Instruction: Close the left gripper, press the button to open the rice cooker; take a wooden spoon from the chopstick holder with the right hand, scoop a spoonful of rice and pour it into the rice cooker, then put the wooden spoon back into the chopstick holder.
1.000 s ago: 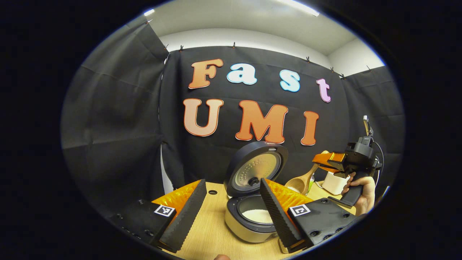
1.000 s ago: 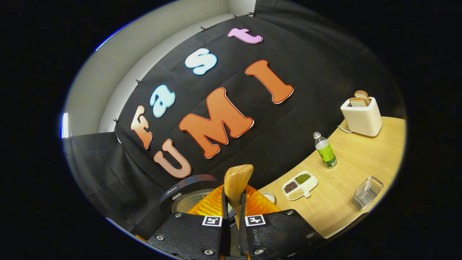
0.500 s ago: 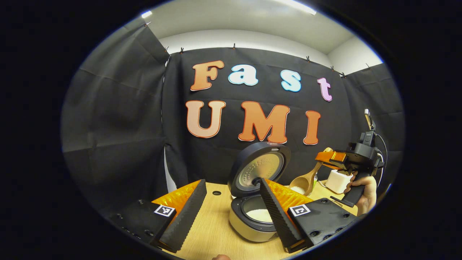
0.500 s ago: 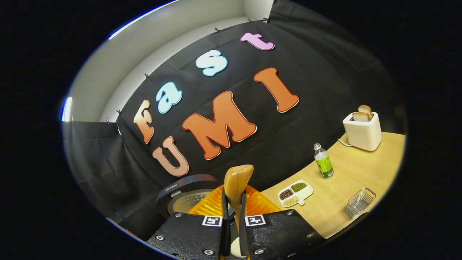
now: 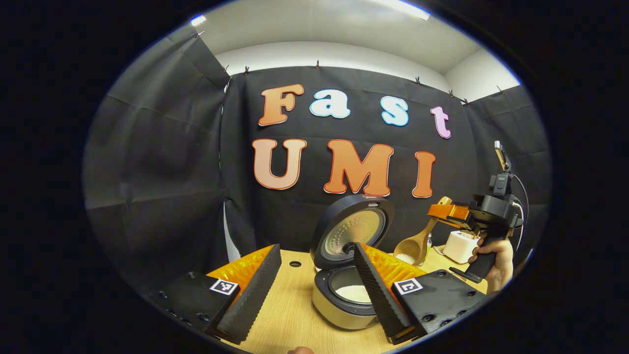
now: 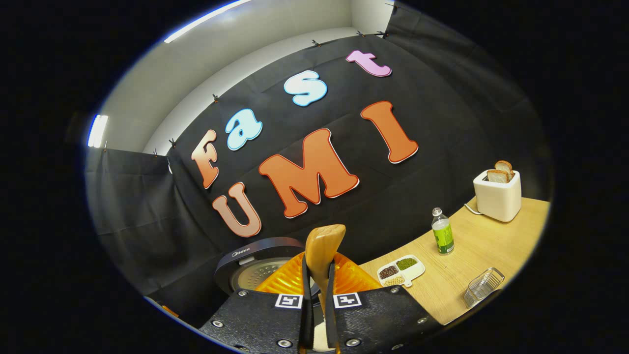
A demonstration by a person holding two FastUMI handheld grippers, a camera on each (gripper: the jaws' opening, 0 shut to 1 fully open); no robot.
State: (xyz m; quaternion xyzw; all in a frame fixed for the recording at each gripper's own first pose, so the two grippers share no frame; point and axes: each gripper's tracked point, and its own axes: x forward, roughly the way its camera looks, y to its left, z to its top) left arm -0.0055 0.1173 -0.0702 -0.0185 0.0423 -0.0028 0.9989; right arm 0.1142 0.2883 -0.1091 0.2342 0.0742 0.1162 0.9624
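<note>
Right gripper clamps the wooden spoon beside the open rice cooker — left gripper fingers spread apart.

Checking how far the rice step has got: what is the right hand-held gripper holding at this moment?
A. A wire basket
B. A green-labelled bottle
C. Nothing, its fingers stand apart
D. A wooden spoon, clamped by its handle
D: in the right gripper view the right hand-held gripper has both fingers pressed on the handle of the wooden spoon, whose bowl hangs beside the open rice cooker in the left gripper view.
</note>
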